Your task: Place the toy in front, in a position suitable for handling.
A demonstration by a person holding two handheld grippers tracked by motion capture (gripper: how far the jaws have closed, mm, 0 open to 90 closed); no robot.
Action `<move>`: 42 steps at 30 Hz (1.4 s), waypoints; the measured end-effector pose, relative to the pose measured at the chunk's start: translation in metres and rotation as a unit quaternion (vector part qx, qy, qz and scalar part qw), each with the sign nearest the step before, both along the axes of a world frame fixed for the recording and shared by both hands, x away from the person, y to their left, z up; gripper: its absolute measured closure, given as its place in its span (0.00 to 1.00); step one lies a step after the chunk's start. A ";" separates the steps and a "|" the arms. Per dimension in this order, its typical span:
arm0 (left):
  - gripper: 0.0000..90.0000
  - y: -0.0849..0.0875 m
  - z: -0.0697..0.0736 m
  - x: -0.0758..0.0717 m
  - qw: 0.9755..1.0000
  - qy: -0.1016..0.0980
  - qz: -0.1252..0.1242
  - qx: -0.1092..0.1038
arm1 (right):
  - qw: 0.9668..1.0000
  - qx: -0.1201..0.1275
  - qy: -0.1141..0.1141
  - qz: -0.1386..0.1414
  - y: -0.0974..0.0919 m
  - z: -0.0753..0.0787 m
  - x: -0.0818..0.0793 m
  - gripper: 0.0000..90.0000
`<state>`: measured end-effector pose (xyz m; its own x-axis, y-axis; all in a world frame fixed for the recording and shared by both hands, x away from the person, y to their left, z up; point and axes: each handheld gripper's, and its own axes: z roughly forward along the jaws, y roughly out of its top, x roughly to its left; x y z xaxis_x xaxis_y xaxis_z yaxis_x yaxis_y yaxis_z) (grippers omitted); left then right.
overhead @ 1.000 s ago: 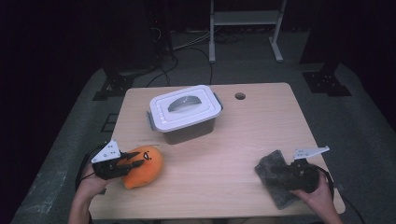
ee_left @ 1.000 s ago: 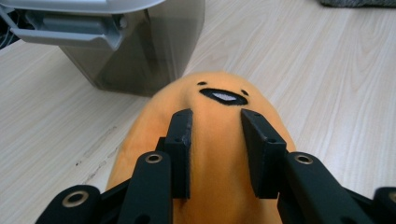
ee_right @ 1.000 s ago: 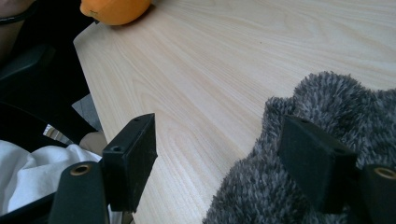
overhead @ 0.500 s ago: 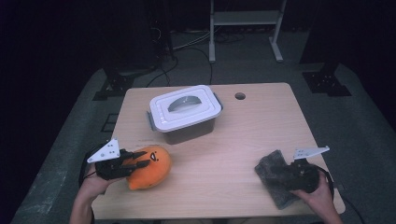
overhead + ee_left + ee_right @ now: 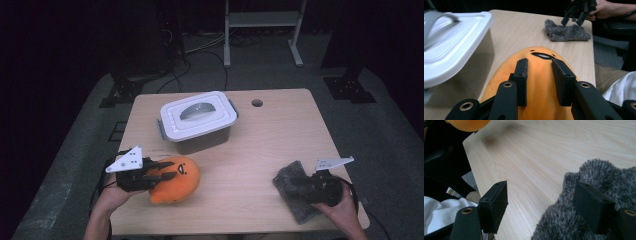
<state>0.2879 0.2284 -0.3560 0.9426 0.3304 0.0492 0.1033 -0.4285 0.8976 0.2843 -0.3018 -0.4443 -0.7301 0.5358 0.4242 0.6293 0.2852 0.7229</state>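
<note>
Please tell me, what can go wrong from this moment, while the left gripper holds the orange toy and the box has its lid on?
1. The left gripper pinches the soft orange plush toy on its upper part only; the plush could slip out.
2. The white lid is on the storage box, so the toy would bump it if brought there.
3. The right gripper stands open at the grey fuzzy cloth, one jaw on it; closing might catch just its edge.

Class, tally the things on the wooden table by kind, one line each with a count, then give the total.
Orange plush toy: 1
Grey fuzzy cloth: 1
Lidded plastic box: 1
Total: 3
</note>
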 end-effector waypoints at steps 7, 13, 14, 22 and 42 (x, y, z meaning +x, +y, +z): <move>0.75 -0.031 0.003 0.008 1.000 -0.001 -0.031 0.001 | 1.000 -0.001 -0.001 -0.007 -0.002 0.000 0.000 0.30; 0.75 -0.066 0.004 0.017 0.998 0.003 -0.062 0.005 | 1.000 -0.006 -0.005 -0.011 -0.007 0.002 -0.001 0.33; 0.75 -0.070 0.004 0.019 0.998 0.003 -0.064 0.007 | 1.000 -0.007 -0.006 -0.012 -0.008 0.002 -0.001 0.33; 0.75 -0.108 -0.008 0.028 0.995 0.021 -0.095 0.024 | 1.000 -0.019 -0.004 -0.019 -0.010 0.003 0.000 0.34; 0.75 -0.175 -0.038 0.044 0.989 0.038 -0.123 0.073 | 0.998 -0.047 -0.009 -0.038 -0.012 0.003 0.004 0.37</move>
<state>0.3318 0.0535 -0.3940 0.9964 0.0851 0.0048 0.0451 -0.5739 0.8177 0.2879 -0.3138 -0.4417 -0.6923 0.6268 0.3576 0.6395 0.3033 0.7065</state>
